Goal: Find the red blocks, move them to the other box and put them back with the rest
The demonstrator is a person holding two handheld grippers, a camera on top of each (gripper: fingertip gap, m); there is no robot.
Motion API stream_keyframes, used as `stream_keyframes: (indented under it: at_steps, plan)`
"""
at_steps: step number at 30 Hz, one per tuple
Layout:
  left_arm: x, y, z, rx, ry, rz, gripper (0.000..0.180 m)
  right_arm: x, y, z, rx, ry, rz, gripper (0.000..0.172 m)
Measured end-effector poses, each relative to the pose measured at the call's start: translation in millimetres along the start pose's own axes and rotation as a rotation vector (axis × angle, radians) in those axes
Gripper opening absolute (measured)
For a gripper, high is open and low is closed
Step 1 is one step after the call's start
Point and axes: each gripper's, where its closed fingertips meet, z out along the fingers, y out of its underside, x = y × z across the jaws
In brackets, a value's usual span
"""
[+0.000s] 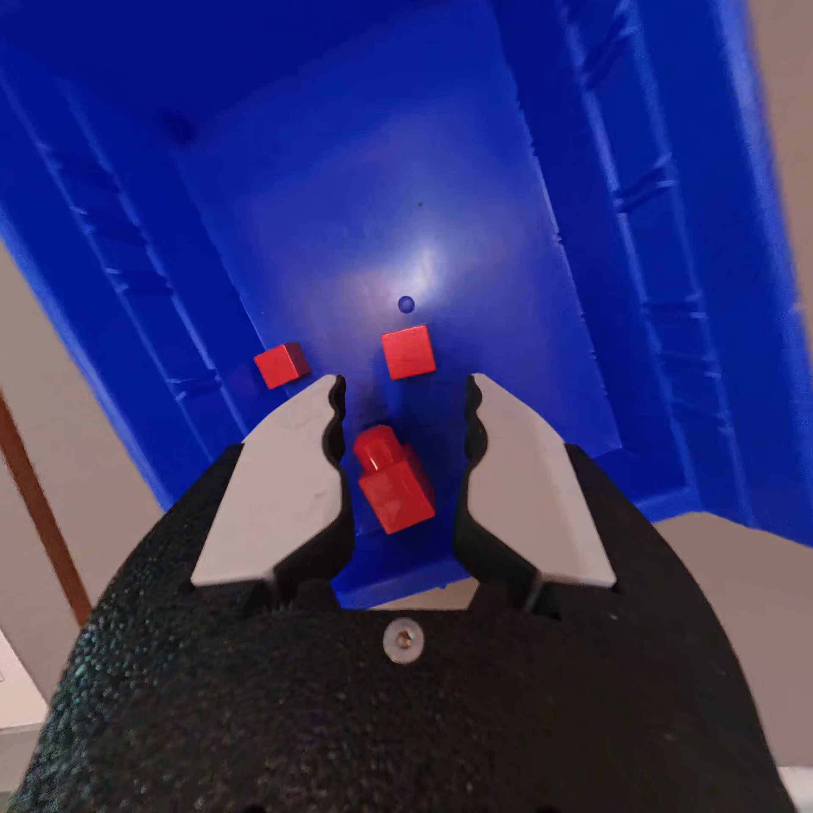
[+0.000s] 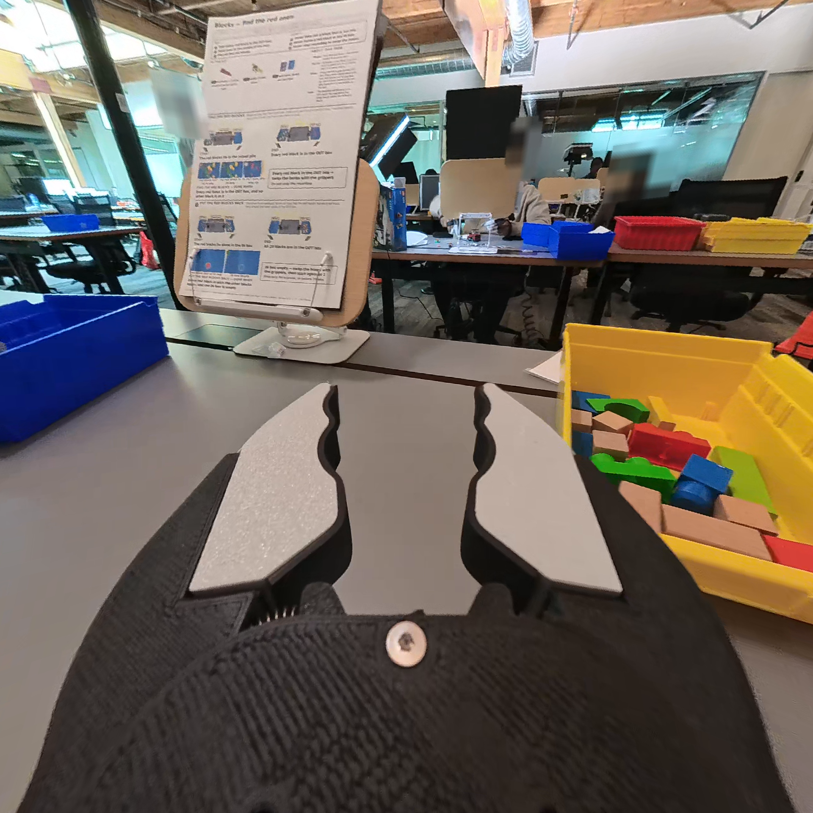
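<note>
In the left wrist view I look down into a blue box (image 1: 660, 220). Three red blocks lie on its floor: a cube (image 1: 281, 365) at the left wall, a cube (image 1: 408, 352) just past the fingertips, and a block with a round peg (image 1: 396, 484) lying between my fingers. My left gripper (image 1: 404, 387) is open; neither pad presses on the peg block. My right gripper (image 2: 405, 389) is open and empty above the grey table (image 2: 132, 484). The blue box (image 2: 75, 365) is to its left. A yellow box (image 2: 660, 365) to its right holds mixed blocks, among them a red one (image 2: 666, 444).
A document stand with a printed sheet (image 2: 281, 176) stands at the table's far edge between the two boxes. A white paper (image 2: 545, 367) lies behind the yellow box. Other tables with bins, chairs and a seated person are farther back.
</note>
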Motion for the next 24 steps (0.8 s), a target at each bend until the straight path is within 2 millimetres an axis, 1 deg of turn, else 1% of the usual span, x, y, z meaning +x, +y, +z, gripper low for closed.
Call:
stream_keyframes:
  at_steps: [4,5,6,7,9,10,11,12,13,14,15,16,17,18,19,21,23,24]
  plan:
    - [4,9,34,-0.121,0.062,-0.078,0.05,-19,11,6,-0.053,-0.071,-0.03,0.06]
    - [4,11,40,-0.135,0.064,-0.08,0.046,-22,14,8,-0.07,-0.082,-0.047,0.061]
    - [3,13,44,-0.145,0.059,-0.077,0.028,-24,17,9,-0.078,-0.091,-0.061,0.062]
    - [2,11,46,-0.136,0.057,-0.077,0.027,-27,19,10,-0.082,-0.1,-0.068,0.062]
    - [2,4,40,-0.087,0.063,-0.068,0.027,-33,23,12,-0.089,-0.125,-0.065,0.062]
    - [3,-1,32,-0.054,0.07,-0.061,0.027,-36,25,13,-0.09,-0.14,-0.063,0.062]
    - [6,-9,20,0.003,0.084,-0.055,0.027,-40,25,13,-0.085,-0.158,-0.065,0.062]
    - [13,-21,2,0.083,0.114,-0.047,0.027,-46,24,13,-0.075,-0.184,-0.073,0.062]
    - [24,-34,-20,0.181,0.167,-0.036,0.027,-53,24,14,-0.062,-0.215,-0.086,0.062]
    - [40,-47,-45,0.29,0.239,-0.02,0.027,-59,23,14,-0.05,-0.239,-0.103,0.062]
    - [61,-58,-72,0.393,0.33,0.001,0.026,-66,22,15,-0.037,-0.262,-0.125,0.063]
    - [87,-65,-97,0.478,0.431,0.04,0.027,-73,20,16,-0.019,-0.285,-0.153,0.065]
    - [117,-68,-118,0.545,0.533,0.105,0.026,-80,19,17,0.002,-0.304,-0.182,0.067]
    - [149,-66,-133,0.59,0.629,0.179,0.026,-88,18,18,0.021,-0.324,-0.206,0.068]
    - [183,-61,-143,0.617,0.718,0.248,0.026,-97,17,19,0.041,-0.353,-0.223,0.07]
    - [248,-46,-153,0.644,0.903,0.344,0.026,-116,13,18,0.097,-0.419,-0.243,0.072]
    - [308,-29,-158,0.627,1.128,0.361,0.026,-132,9,15,0.149,-0.48,-0.246,0.07]
    - [335,-20,-158,0.593,1.236,0.362,0.026,-138,8,13,0.169,-0.507,-0.241,0.07]
